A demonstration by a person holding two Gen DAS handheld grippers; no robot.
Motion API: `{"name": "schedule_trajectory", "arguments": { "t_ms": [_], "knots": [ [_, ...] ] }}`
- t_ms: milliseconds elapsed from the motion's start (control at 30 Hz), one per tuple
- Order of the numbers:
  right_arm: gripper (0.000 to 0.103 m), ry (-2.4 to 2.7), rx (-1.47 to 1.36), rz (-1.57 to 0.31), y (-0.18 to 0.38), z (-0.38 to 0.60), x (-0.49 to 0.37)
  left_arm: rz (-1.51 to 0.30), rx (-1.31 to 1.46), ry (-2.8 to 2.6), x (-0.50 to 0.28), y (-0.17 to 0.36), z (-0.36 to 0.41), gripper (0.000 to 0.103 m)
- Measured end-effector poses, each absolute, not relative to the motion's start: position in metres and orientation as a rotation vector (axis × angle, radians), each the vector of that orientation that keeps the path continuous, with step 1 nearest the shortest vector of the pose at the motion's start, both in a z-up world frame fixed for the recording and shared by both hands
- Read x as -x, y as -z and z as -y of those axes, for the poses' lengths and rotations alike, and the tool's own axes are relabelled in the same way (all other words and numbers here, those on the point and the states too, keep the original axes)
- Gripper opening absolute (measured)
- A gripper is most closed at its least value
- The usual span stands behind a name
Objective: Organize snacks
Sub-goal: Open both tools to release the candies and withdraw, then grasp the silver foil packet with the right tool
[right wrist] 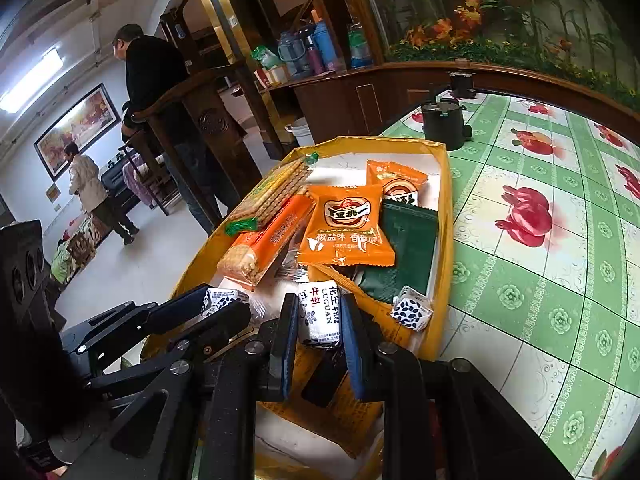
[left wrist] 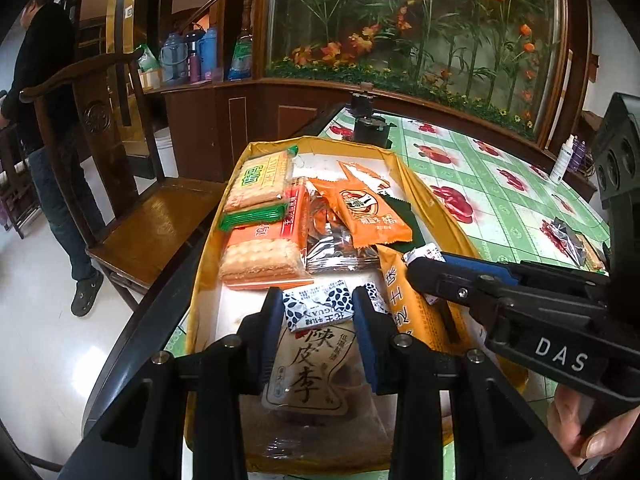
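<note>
A yellow tray (left wrist: 404,168) on the table holds several snacks: cracker packs (left wrist: 260,262), orange packets (left wrist: 368,210), a plum bag (left wrist: 306,372). My left gripper (left wrist: 318,308) is shut on a small white nougat candy (left wrist: 316,306) over the tray's near end. My right gripper (right wrist: 320,320) is shut on another white nougat candy (right wrist: 318,314) above the tray (right wrist: 446,208). The right gripper (left wrist: 424,264) also shows in the left wrist view, beside the left one. A third nougat (right wrist: 412,308) lies on the tray's right rim. A green packet (right wrist: 400,252) lies under an orange packet (right wrist: 346,232).
A green floral tablecloth (right wrist: 540,264) covers the table. A black round object (right wrist: 442,124) stands past the tray. A foil packet (left wrist: 568,240) lies at right. A wooden chair (left wrist: 132,200) and a standing person (left wrist: 44,120) are to the left. A planter cabinet (left wrist: 420,40) is behind.
</note>
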State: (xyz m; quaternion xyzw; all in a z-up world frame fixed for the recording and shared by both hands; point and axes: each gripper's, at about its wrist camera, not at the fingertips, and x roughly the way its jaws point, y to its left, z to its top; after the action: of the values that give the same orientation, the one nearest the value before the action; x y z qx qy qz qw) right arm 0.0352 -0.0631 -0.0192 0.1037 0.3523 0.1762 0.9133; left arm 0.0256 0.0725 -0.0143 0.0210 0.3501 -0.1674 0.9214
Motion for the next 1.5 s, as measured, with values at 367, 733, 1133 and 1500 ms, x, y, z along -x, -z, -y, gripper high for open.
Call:
{"name": "schedule_trajectory", "arguments": {
  "t_ms": [367, 733, 1133, 1500],
  "knots": [
    [0.032, -0.382, -0.274, -0.671, 0.008, 0.08, -0.026, -0.694, -0.024, 0.35, -0.02, 0.002, -0.072, 0.051],
    [0.032, -0.353, -0.394, -0.624, -0.007, 0.129, -0.017, -0.662, -0.044, 0.413, -0.005, -0.026, -0.045, 0.057],
    [0.04, 0.154, -0.436, -0.615, -0.009, 0.324, 0.006, -0.788, -0.121, 0.711, 0.028, 0.001, 0.084, 0.058],
    [0.049, 0.283, -0.463, -0.714, 0.027, 0.403, -0.027, -0.83, -0.195, 0.759, 0.041, 0.021, 0.111, 0.058]
  ]
}}
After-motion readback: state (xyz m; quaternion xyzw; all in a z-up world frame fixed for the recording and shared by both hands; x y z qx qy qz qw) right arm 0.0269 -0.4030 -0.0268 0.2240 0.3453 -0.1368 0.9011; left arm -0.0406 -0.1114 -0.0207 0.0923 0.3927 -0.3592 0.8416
